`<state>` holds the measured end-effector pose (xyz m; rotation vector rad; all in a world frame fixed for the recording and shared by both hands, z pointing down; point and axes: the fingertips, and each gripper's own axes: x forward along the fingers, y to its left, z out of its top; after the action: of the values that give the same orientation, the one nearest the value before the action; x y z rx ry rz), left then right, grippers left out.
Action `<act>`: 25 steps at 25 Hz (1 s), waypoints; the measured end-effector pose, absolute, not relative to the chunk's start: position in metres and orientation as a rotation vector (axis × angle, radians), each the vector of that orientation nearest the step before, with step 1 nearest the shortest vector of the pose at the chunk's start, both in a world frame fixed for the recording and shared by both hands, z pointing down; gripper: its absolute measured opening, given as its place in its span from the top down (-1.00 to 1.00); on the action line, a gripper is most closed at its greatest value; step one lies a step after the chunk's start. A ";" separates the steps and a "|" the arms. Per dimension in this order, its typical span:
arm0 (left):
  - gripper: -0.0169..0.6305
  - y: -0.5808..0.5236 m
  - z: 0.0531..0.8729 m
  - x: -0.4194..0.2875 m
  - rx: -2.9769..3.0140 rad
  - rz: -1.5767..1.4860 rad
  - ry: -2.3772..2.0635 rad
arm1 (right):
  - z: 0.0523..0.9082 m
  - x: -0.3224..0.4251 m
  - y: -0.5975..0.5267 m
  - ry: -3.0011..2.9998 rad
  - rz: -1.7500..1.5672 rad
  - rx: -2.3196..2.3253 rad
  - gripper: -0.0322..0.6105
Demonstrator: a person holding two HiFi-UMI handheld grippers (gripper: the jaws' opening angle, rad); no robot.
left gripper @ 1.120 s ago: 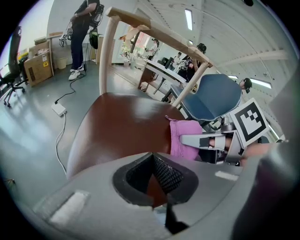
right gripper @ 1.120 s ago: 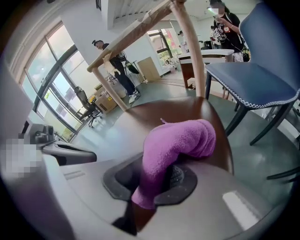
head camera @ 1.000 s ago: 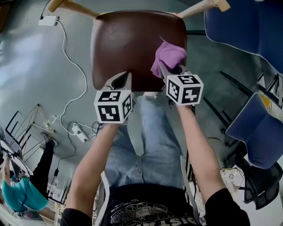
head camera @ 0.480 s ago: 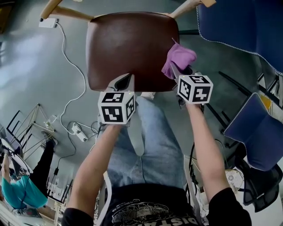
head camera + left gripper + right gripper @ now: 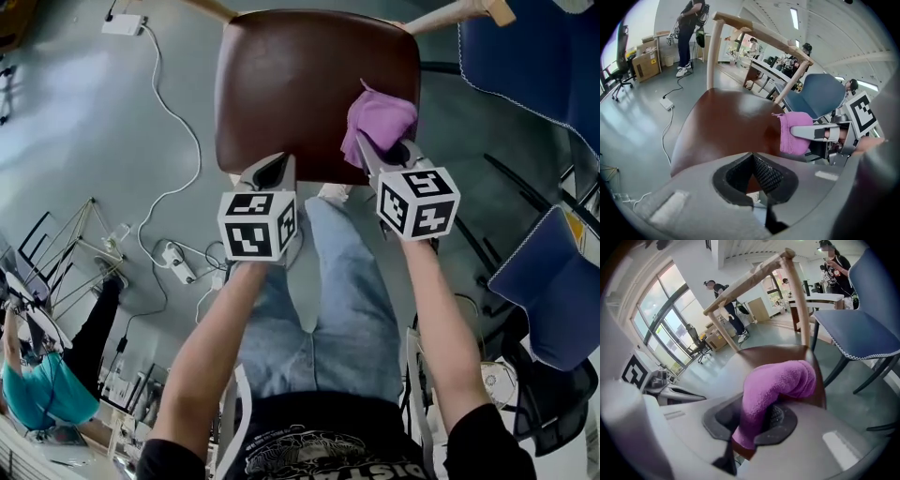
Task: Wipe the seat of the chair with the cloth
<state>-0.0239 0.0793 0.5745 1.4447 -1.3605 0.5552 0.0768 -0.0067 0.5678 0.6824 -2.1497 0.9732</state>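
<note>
The right gripper (image 5: 377,156) has its jaws closed on the purple cloth (image 5: 380,120); in the right gripper view the cloth (image 5: 776,385) fills the gap between the pads of that gripper (image 5: 757,423) and bulges out forward in a thick roll. The bunched end rests on the brown chair seat (image 5: 300,84) at its right front part, close to the right edge. The left gripper (image 5: 272,172) holds nothing: in the left gripper view its jaws (image 5: 752,172) meet at the tips, with only a small triangular gap behind them through which the seat (image 5: 722,122) shows. It sits at the seat's front edge, left of the right gripper (image 5: 820,133) and apart from the cloth (image 5: 794,133); whether it touches the seat cannot be told. The seat is bare from the cloth across to its left edge and back to the wooden backrest posts (image 5: 799,296) at the far side. A blue chair (image 5: 534,47) stands to the right with a strip of grey floor (image 5: 84,122) between it and the seat. A white cable (image 5: 173,103) lies on the floor on the left, and the person's jeans-clad leg (image 5: 342,281) comes up to the front edge.
</note>
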 end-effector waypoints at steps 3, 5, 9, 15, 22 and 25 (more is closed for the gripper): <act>0.94 0.097 0.575 -0.043 1.433 0.559 -1.359 | 0.561 0.037 0.017 -2.189 0.964 0.624 0.70; 0.94 0.108 0.575 -0.058 1.438 0.569 -1.356 | 0.558 0.010 0.030 -2.211 0.953 0.591 0.70; 0.94 0.127 0.575 -0.096 1.432 0.584 -1.373 | 0.554 -0.044 0.058 -2.248 0.960 0.538 0.70; 0.94 0.160 0.577 -0.144 1.440 0.617 -1.352 | 0.558 -0.116 0.104 -2.265 0.959 0.502 0.70; 0.94 0.182 0.584 -0.193 1.446 0.622 -1.345 | 0.588 -0.173 0.144 -2.209 0.953 0.525 0.70; 0.94 0.180 0.586 -0.197 1.450 0.612 -1.347 | 0.598 -0.169 0.151 -2.169 0.936 0.545 0.70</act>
<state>-0.1968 0.1798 0.5860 1.4504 -1.3474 0.6115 -0.1688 0.1513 0.5983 0.5454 -2.1688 0.9363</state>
